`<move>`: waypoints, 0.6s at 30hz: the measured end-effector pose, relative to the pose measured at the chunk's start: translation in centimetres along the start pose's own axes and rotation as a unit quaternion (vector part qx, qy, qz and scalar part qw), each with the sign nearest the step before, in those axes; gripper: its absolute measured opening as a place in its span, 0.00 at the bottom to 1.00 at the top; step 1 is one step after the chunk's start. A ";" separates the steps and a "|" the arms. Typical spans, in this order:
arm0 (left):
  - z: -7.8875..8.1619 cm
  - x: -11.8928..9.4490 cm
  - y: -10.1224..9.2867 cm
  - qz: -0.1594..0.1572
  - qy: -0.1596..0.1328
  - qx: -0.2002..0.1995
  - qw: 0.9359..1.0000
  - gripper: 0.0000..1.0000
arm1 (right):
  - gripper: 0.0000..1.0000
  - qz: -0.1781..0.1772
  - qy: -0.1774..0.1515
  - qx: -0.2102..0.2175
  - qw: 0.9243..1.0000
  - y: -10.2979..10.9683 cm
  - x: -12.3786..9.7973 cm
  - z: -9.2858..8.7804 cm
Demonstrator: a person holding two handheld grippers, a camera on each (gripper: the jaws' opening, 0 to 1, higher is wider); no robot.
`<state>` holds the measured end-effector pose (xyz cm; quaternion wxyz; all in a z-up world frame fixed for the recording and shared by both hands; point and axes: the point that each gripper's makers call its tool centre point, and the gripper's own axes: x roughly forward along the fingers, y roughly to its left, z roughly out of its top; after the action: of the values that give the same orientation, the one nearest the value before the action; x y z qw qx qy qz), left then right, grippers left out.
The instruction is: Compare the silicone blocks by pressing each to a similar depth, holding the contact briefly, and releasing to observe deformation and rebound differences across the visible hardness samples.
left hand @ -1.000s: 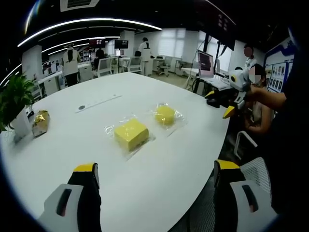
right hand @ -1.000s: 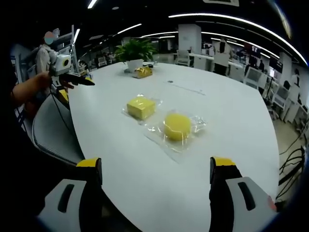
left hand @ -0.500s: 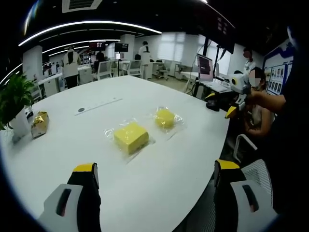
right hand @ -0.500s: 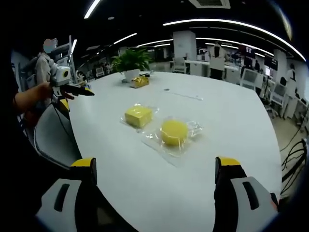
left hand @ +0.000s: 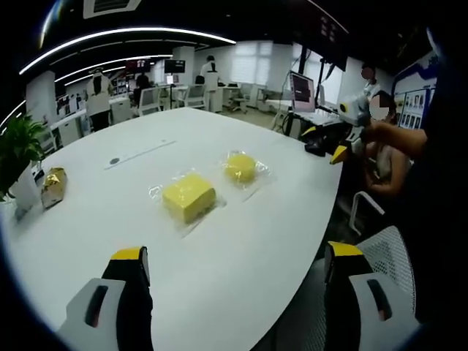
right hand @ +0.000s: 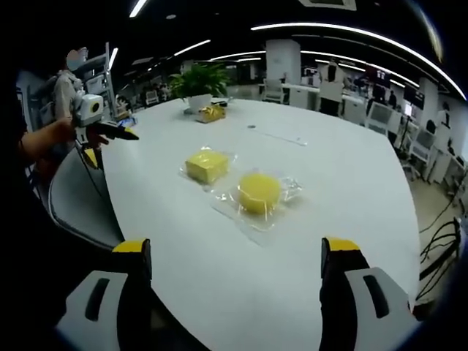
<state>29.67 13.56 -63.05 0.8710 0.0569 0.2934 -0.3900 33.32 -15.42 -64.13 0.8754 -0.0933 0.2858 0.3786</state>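
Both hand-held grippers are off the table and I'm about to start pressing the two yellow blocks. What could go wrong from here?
Both blocks sit loose in clear plastic bags, so the square block or round block may slide on the smooth white table when pressed. The blocks lie close together, so open jaws pressing one may nudge the other. Wrinkled bag film may hide the dent and rebound.

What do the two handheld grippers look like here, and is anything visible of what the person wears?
The left gripper and the right gripper look alike: each has two black jaws with yellow tips, on pale grey housings with a dark slot. Seen from across the table in the other view, each has a white body with yellow and black parts at the front. The person's clothing is dark.
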 end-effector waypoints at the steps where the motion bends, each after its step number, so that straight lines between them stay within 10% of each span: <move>1: -0.2 0.0 -0.2 -0.003 0.003 -0.001 1.000 0.99 | 0.90 0.009 -0.003 -0.002 1.000 0.4 0.0 0.0; 18: -1.3 0.0 -1.2 -0.021 0.023 -0.001 1.000 0.99 | 0.96 0.008 0.022 -0.040 0.999 0.5 -0.1 -1.4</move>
<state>28.18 13.16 -63.94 0.8559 0.0587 0.3145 -0.4063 32.29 -15.67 -65.24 0.8612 -0.1344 0.2904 0.3949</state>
